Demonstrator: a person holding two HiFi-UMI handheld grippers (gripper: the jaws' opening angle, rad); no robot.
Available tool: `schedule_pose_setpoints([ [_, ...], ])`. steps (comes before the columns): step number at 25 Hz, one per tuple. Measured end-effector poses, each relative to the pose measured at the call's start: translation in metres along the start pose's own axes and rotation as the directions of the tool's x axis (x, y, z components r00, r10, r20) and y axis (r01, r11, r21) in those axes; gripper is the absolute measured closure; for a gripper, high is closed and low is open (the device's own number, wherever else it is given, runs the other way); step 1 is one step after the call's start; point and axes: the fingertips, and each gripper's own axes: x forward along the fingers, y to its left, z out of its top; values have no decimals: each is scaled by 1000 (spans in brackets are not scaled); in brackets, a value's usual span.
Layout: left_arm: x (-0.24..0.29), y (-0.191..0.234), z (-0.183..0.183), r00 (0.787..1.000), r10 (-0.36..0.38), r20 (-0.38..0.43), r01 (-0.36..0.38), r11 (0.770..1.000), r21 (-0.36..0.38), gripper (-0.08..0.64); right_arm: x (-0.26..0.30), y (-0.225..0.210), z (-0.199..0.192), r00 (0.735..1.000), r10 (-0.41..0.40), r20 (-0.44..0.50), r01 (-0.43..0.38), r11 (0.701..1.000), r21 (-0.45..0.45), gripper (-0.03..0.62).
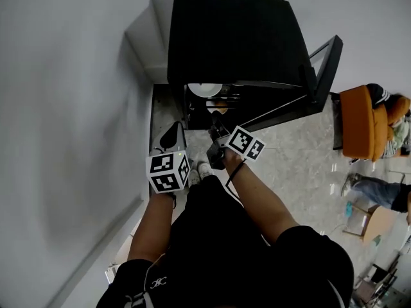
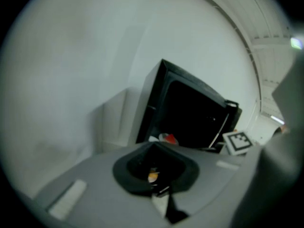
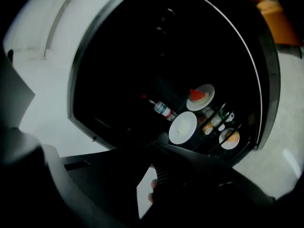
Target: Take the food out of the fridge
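The fridge (image 1: 231, 37) is open, food still inside. The right gripper (image 1: 217, 120) is shut and empty; the left gripper (image 1: 174, 129) looks the same. Next, open up for a plate (image 3: 183, 127).

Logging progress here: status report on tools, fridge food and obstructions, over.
Left tool shut, empty; right tool shut, empty. Door open, plate with red slice and white plate inside fridge, untouched. Bottle lying beside them.

Bright even room light, fridge (image 3: 142, 56) interior very dark, fisheye-bent edges, gripper views blurred
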Motion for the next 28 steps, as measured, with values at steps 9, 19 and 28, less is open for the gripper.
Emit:
schedule_pose_setpoints([
  [9,16,34,-38,996,56,-67,-61,995,-79,561,70,-79,-16,998,-20,65,-2,946,324,543],
  [19,22,45,-71,989,91,-117,-97,994,-50,561,124,-130,-13,988,-107,116,32,856,516,469],
  [28,15,54,-89,981,122,-148,-131,990,-52,561,147,-144,-11,981,-157,110,70,826,559,449],
])
